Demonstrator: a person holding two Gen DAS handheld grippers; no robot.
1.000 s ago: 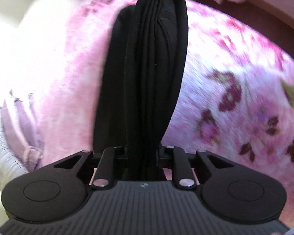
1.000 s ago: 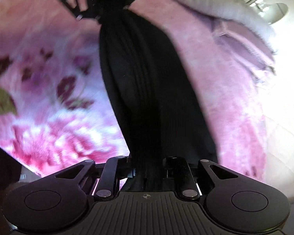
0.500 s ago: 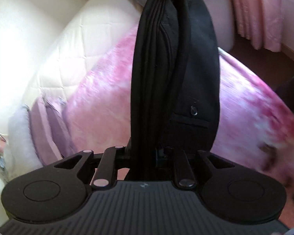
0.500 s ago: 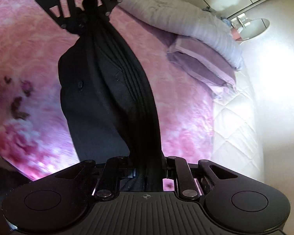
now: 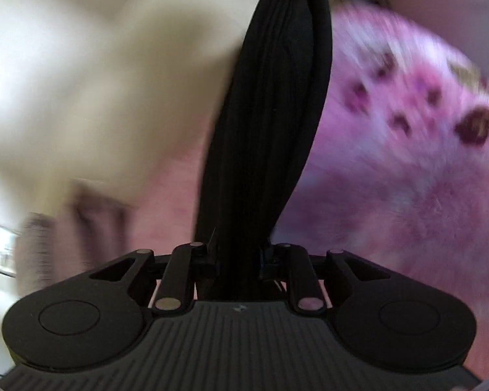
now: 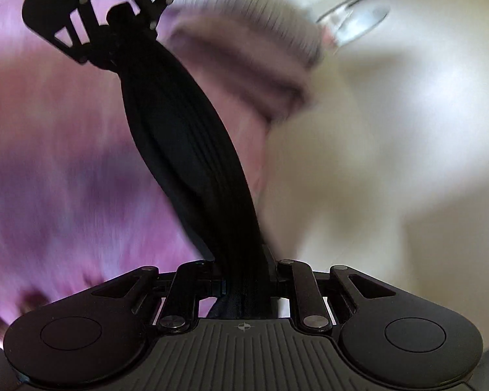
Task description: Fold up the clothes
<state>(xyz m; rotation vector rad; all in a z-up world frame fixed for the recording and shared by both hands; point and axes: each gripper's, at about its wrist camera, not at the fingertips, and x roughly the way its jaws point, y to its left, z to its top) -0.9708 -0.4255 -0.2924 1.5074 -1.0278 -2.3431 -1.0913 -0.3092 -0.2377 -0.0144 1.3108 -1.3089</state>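
Pinching black garment (image 5: 270, 137) at opposite ends: left claw (image 5: 238, 257), right claw (image 6: 248, 277), both clamped on bunched fabric. Long axis runs claw to claw, taut, airborne over pink floral blanket (image 5: 407, 169). Frames blurred.

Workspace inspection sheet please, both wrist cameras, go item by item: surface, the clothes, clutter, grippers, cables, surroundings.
Surface: pink floral blanket, badly motion-blurred in both views.
Job's things: one black garment, bunched into ridges and stretched taut between the two grippers, apparently above the blanket.
Clutter: striped pillow at the blanket's edge, blurred.
Grippers: left gripper closed on one end of the garment; right gripper closed on the other end; each shows at the top of the other's view.
Cables: nothing seen.
Surroundings: cream wall or headboard, too blurred to tell which; a pale round object, unclear.
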